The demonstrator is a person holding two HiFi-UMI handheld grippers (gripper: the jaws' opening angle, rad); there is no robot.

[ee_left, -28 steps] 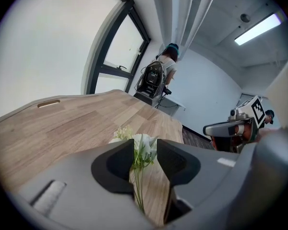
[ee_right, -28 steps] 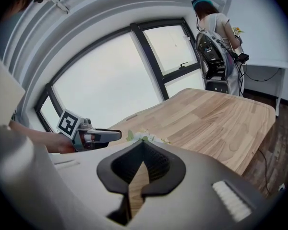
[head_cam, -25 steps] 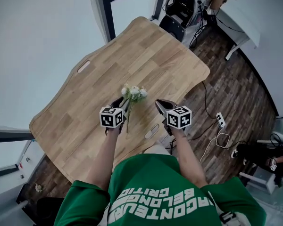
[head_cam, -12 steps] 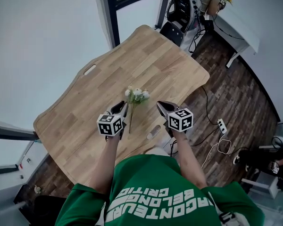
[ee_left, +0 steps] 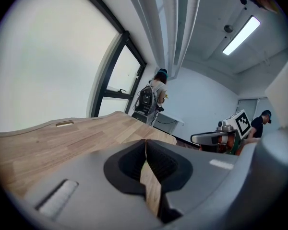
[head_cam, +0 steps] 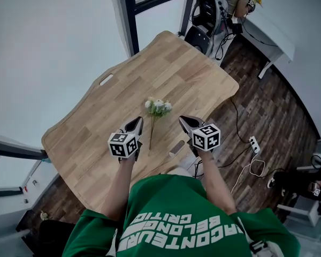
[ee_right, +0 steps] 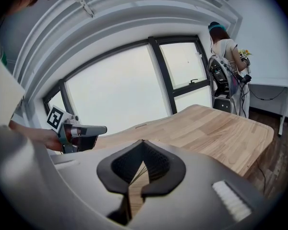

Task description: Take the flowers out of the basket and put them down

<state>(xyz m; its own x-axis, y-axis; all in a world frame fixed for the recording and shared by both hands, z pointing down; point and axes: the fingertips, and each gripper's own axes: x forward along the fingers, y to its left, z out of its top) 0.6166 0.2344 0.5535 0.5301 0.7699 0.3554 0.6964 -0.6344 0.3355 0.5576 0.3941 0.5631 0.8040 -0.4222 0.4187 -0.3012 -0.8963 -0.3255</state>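
Observation:
A small bunch of white flowers (head_cam: 157, 107) lies flat on the wooden table (head_cam: 176, 68), its thin stem running towards the near edge. No basket is in view. My left gripper (head_cam: 136, 123) hovers just left of the stem, apart from it. Its jaws have just been closing, and in the left gripper view this gripper (ee_left: 146, 141) is shut with nothing between the tips. My right gripper (head_cam: 185, 120) hangs to the right of the flowers. In its own view it (ee_right: 143, 142) has its tips together and holds nothing.
A chair with a black backpack (head_cam: 204, 8) stands at the table's far end, by a white desk (head_cam: 270, 28) where a person stands. A power strip (head_cam: 251, 138) and cables lie on the floor to the right. The table has a slot (head_cam: 106, 80) near its left edge.
The left gripper's jaws have closed, and it has lifted and drawn away from the flower stem. The right gripper has risen a little. The flowers stay on the table.

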